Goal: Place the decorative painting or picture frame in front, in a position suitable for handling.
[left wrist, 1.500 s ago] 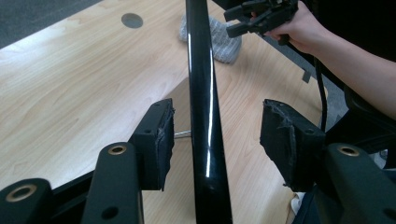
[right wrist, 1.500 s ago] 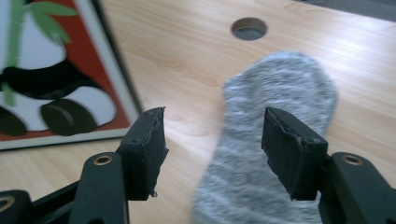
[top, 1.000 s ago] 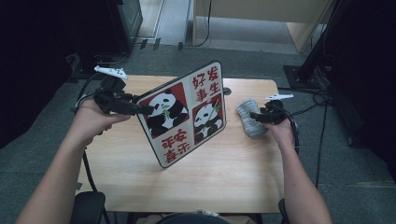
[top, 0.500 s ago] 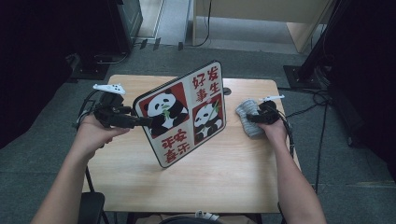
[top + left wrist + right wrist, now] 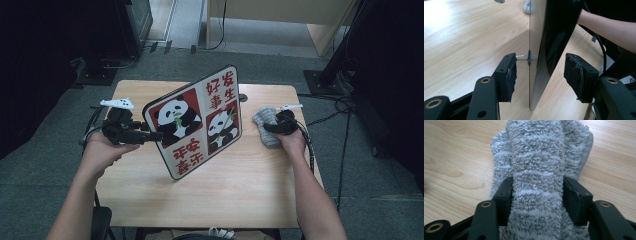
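The panda board (image 5: 200, 120) stands tilted on its edge at the centre of the bench (image 5: 240, 185). It looks stiff, thin and smooth, so it can slip. The left gripper (image 5: 539, 75) has open jaws around its edge, not pressing. The right gripper (image 5: 537, 195) has just been closing its jaws on the grey towel (image 5: 536, 157), soft and light, at centre right.

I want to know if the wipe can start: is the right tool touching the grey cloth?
Touching. In the right gripper view both pads press against a raised fold of the grey cloth, with no gap on either side.
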Available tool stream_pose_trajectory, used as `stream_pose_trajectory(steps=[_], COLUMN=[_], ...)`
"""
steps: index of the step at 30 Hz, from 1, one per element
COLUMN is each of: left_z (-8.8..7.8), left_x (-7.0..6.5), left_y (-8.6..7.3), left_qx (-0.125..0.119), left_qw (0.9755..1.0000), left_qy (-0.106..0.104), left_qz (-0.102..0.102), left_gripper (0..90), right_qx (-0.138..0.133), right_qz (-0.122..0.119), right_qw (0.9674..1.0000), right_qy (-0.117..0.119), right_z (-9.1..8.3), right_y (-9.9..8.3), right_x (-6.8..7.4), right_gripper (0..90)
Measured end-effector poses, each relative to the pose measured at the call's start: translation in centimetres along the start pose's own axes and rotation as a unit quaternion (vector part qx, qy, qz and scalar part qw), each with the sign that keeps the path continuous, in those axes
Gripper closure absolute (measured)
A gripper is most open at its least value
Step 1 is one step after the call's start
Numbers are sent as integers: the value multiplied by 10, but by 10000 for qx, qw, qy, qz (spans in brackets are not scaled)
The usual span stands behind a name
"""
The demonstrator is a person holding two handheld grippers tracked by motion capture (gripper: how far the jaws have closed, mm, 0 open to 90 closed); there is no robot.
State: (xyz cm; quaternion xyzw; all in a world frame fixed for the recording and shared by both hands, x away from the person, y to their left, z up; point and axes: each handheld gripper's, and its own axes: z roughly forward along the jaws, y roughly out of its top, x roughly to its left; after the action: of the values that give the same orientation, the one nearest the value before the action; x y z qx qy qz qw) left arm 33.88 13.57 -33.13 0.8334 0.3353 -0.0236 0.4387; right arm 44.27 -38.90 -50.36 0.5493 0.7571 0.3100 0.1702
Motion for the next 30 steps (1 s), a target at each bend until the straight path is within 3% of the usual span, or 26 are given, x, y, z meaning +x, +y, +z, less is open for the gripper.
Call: stream_pose_trajectory(steps=[2,6,11,19,30], left_z=[1,5,12,19,27], left_x=[1,1,1,2,-1], left_y=[-2,-6,-10,-13,-19], left_qx=[26,-33,-63,-143,-304], left_qw=[9999,9999,9999,9997,9994], left_qy=[-40,-108,-119,-166,-156], left_qz=[-106,-69,-34,-67,-21], left_gripper=[460,486,498,572,622], right_qx=[-47,-73,-6,18,-121], right_qz=[56,101,431,288,178], right_qw=[10000,9999,9990,9994,9981], right_qy=[-25,-50,78,199,577], right_z=[0,0,-4,-17,-40], right_y=[-1,-1,0,5,16], right_x=[-1,-1,-5,-1,8], right_gripper=[517,581,664,680,679])
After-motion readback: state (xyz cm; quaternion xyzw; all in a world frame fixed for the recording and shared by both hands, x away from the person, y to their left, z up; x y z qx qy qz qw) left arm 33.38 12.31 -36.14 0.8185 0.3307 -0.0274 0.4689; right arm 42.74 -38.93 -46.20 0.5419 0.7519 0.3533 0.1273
